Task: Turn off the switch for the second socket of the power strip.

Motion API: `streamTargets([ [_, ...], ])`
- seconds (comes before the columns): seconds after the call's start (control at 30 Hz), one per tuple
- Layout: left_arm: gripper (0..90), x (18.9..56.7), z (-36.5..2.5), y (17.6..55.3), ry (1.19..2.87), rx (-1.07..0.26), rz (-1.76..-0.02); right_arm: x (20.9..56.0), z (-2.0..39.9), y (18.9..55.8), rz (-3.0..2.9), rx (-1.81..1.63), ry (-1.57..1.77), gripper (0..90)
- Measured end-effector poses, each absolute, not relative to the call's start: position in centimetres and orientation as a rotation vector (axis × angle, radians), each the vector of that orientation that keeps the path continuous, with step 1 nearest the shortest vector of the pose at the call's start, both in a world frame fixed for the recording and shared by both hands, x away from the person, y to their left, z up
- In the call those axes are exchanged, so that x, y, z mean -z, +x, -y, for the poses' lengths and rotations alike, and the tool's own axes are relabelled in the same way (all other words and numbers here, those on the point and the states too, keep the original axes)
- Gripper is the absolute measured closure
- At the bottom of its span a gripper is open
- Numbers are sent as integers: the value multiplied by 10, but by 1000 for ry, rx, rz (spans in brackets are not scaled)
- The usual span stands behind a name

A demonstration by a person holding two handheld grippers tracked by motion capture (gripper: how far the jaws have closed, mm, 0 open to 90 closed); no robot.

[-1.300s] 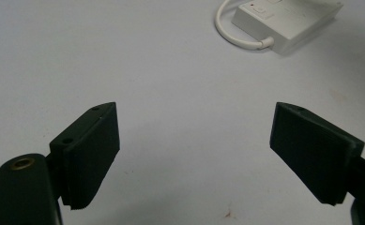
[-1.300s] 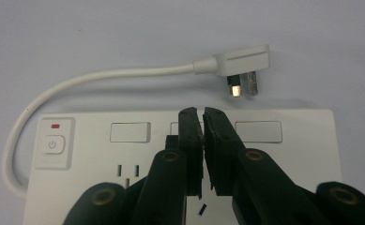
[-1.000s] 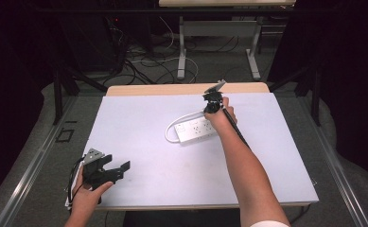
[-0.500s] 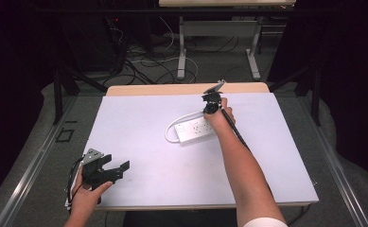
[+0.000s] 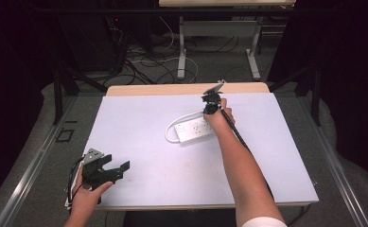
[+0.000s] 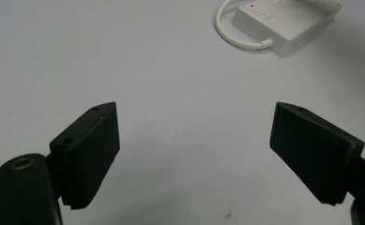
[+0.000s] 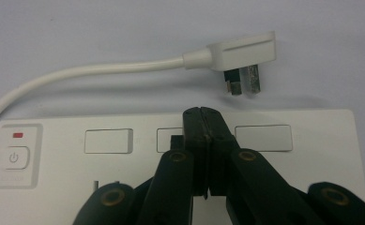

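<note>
A white power strip (image 5: 193,130) lies flat near the middle of the white table (image 5: 134,123), its white cable (image 7: 100,70) curling round to a loose plug (image 7: 243,54) lying beside it. My right gripper (image 5: 210,111) points down at the strip's top face. In the right gripper view its jaws (image 7: 208,117) have just closed the last bit and now stand shut, tips together over the sockets, nothing visibly between them. My left gripper (image 5: 118,163) rests at the table's front left corner. It stands open and empty (image 6: 194,140), facing the strip (image 6: 288,21) from afar.
The table's wooden far edge (image 5: 186,88) shows behind the strip. Beyond it are desk legs (image 5: 182,47) and loose cables on the floor. A black cable (image 5: 240,137) trails from the right gripper along the forearm.
</note>
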State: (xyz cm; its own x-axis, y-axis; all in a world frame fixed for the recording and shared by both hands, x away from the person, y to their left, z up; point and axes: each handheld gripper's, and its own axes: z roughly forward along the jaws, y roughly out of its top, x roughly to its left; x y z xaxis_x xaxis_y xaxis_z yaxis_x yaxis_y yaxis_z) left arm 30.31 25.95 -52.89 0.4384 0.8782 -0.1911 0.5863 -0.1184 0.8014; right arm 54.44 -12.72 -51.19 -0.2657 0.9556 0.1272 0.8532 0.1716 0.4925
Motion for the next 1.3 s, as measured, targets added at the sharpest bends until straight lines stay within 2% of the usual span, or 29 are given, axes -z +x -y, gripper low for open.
streamTargets([
  [1.3,163,529,-259,303,1825,-421,-1247,514,135,542,-2207,-706,1802,900],
])
